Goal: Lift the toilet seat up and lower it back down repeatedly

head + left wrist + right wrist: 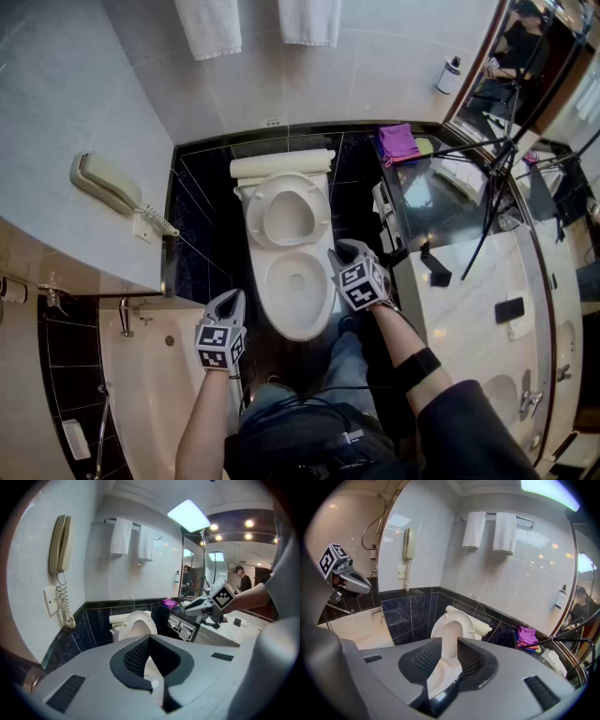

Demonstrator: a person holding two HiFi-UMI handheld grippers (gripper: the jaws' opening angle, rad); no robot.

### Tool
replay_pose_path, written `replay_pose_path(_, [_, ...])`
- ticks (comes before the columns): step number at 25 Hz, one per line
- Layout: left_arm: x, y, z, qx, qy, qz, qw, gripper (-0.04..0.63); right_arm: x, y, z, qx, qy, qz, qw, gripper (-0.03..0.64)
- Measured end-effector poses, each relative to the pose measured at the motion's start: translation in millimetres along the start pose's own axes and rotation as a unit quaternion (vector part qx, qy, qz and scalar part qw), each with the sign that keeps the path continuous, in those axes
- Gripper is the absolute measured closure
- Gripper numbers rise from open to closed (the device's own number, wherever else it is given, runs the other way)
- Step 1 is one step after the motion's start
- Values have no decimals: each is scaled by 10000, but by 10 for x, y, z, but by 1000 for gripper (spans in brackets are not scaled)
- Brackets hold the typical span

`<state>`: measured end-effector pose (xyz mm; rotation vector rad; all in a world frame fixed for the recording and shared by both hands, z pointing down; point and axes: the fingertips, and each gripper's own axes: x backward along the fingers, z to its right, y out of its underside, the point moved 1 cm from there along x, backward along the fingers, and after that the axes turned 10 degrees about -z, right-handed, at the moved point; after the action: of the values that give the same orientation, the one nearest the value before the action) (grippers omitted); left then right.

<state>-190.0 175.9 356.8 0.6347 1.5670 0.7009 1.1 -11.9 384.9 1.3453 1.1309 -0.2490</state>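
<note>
1. Head view: the white oval plastic toilet seat (289, 186) stands raised above the white ceramic bowl (281, 317); a lift looks done, lowering remains.
2. Grey right gripper (343, 251), jaws half apart, empty, beside the bowl.
3. Grey left gripper (234, 298), closed, empty.

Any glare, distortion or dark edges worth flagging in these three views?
Head view: sharp, evenly lit, mirror reflections at right. Left gripper view: heavy fisheye bending, dark rim, ceiling light blown out. Right gripper view: same fisheye and dark rim, lamp glints on the wall tiles.
</note>
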Motion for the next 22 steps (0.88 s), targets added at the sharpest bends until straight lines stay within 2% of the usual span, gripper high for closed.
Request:
replay_pose_path(4, [-482,-147,5,187,-185,-29,9996,595,-549,-347,579,368,141,27,9992,453])
replay_pose_path(9, [-931,-278,72,198,-349,-106,9991,595,-1203,-549,955,809,178,-65,9965,449])
replay_pose_path(15, [-1506,-394,-7,222,-564,-170,9980,595,-1922,-672,1158,1216,126,-187,9923,449])
replay_pose_path(22, [-2038,-486,-101,397,-601,-208,9972,595,-2602,-787,1333,1423,46,-221,9896,425])
